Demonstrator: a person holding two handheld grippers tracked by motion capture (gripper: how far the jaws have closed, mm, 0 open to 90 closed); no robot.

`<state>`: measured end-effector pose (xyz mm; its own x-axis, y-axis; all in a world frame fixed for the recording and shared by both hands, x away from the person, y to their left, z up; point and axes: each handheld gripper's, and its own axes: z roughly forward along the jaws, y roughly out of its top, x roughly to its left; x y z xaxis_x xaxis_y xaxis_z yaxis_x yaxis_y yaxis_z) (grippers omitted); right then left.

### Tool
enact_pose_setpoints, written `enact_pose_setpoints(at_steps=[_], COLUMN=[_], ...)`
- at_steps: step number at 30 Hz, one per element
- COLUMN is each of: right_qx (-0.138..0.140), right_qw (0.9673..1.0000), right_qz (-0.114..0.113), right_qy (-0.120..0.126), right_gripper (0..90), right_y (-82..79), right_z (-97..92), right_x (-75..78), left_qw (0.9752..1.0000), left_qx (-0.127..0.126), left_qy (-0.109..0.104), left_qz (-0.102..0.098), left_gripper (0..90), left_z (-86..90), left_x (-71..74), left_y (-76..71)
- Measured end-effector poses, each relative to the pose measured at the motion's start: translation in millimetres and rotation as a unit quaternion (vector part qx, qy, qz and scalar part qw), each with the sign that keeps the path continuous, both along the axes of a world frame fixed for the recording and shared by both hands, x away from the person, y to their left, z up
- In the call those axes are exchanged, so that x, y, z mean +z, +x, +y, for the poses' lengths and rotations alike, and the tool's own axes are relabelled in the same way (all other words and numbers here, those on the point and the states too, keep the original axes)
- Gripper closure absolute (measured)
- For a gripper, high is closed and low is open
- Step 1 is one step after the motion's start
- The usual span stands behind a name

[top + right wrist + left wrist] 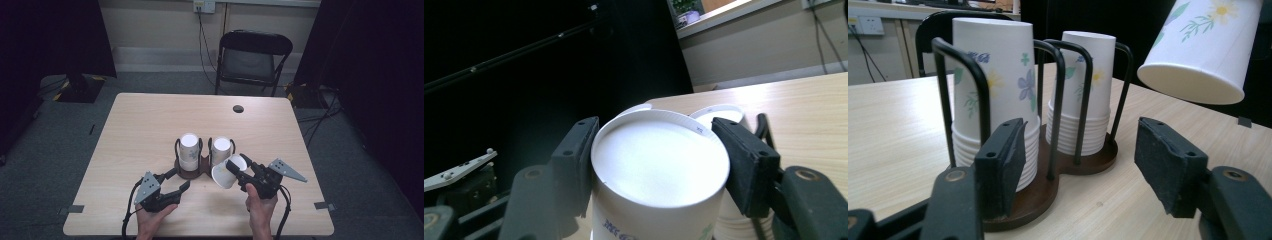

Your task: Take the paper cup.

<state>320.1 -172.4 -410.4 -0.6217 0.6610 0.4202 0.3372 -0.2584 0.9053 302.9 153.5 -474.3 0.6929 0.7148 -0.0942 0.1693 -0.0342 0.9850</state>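
Observation:
A dark wire cup holder point(192, 173) with a brown base point(1038, 196) stands at the table's middle front. It keeps two stacks of flowered white paper cups, a left stack point(189, 150) point(993, 75) and a right stack point(220, 148) point(1085, 85), all upside down. My left gripper point(182, 178) point(1080, 145) is open, low on the table, its jaws straddling the near corner of the base. My right gripper point(236, 160) point(654, 150) is shut on a single paper cup point(225, 176) point(1203, 45) point(659, 165), held tilted just right of the holder with its mouth down and to the left.
The light wood table point(150, 125) has a round cable hole point(238, 108) near its far edge. A black folding chair point(252, 57) stands behind it. Dark curtains flank both sides. Bare tabletop lies left, right and beyond the holder.

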Motion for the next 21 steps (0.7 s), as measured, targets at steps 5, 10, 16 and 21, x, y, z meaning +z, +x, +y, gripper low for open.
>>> enact_pose_setpoints(at_steps=[5, 10, 16, 21], right_qx=[0.023, 0.04, 0.073, 0.089], right_qw=[0.9995, 0.9987, 0.9947, 0.9913], right_qz=[0.007, 0.013, 0.034, 0.05], right_qy=[0.019, 0.029, 0.064, 0.083], right_gripper=[37.3, 37.3, 37.3, 37.2], right_y=[-3.1, -6.4, -2.8, -0.6], right_z=[9.5, 23.7, 32.6, 34.4], right_x=[-6.6, -16.0, -18.8, -21.2], left_qw=[0.9997, 0.9992, 0.9982, 0.9974], left_qx=[-0.025, -0.039, -0.057, -0.064], left_qy=[-0.008, -0.008, -0.014, -0.019], left_qz=[0.001, 0.0, -0.014, -0.027], left_gripper=[39.8, 41.7, 46.6, 49.2], left_z=[-4.8, -7.9, -12.7, -19.2], left_x=[0.5, -0.3, 0.2, 1.0], left_y=[0.3, 0.1, -1.1, -0.7])
